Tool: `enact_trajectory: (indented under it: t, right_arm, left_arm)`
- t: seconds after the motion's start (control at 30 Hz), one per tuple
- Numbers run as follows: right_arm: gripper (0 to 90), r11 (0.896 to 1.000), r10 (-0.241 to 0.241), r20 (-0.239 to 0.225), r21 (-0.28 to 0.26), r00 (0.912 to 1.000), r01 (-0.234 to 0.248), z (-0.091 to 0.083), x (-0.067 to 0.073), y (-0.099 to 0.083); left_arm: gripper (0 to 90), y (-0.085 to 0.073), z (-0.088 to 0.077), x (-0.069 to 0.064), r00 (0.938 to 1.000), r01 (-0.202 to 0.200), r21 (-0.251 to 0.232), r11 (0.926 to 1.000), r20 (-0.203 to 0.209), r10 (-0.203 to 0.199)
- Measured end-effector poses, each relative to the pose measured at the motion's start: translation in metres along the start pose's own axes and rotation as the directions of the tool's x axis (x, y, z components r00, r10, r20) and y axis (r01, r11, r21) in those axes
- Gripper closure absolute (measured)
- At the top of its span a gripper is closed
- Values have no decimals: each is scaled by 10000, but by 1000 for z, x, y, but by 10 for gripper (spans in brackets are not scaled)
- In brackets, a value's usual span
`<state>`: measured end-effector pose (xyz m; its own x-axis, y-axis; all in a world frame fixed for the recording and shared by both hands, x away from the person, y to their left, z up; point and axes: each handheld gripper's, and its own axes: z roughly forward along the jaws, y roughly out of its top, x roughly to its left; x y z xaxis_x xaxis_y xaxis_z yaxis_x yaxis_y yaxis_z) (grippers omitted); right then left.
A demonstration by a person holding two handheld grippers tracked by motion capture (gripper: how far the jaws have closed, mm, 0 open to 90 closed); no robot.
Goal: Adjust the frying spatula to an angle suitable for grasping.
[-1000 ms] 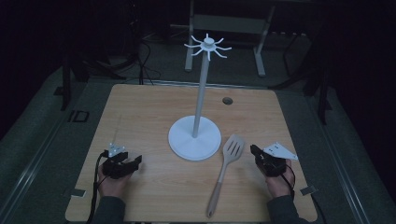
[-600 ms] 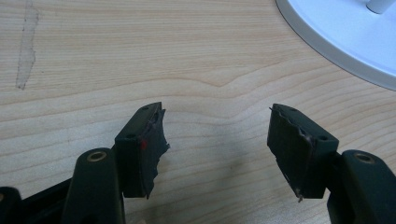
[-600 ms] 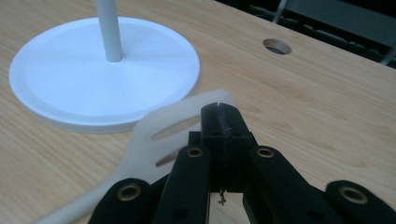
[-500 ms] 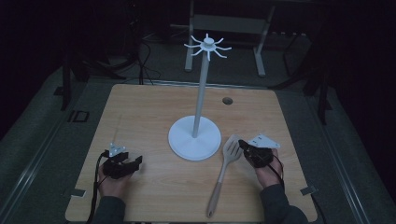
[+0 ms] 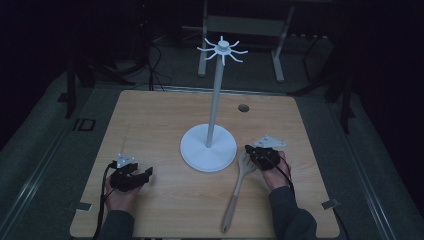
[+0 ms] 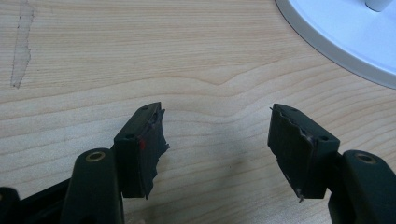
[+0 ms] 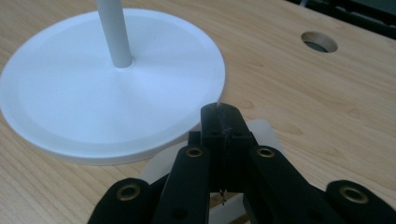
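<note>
Overhead, the right tongs [image 5: 251, 151] sit over the head of the spatula [image 5: 239, 185], beside the white stand [image 5: 208, 147] on the worktop [image 5: 160, 120]. Along the left tongs [image 6: 217, 140], jaws stand wide apart over bare wood. Along the right tongs [image 7: 223, 122], jaws are pressed together above the spatula's pale head [image 7: 266, 131].

The stand [image 5: 208, 148] is plain white from round base to hooked top, on a table [image 5: 150, 120] of pale wood grain. Beside the stand's base, the spatula [image 5: 239, 185] is light beige and both grippers [image 5: 145, 174] [image 5: 248, 149] black

Wooden table [image 5: 165, 125] (cable hole [image 5: 243, 107]).
</note>
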<state>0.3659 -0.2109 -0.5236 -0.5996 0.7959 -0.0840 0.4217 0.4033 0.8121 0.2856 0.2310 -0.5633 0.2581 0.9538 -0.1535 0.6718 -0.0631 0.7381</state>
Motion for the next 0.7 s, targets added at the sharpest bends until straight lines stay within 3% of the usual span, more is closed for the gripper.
enact_trajectory:
  t: [0.17,0.7]
  right_arm:
    - [897,9994,-126,135,329,9998,121,5,0,-2]
    - [897,9954,113,336,950,9994,-144,8,-8,-20]
  left_arm:
    - [360,0,0,0,10000,2,28,10000,0,-2]
    - [359,0,1,0,10000,19,47,10000,-8,-18]
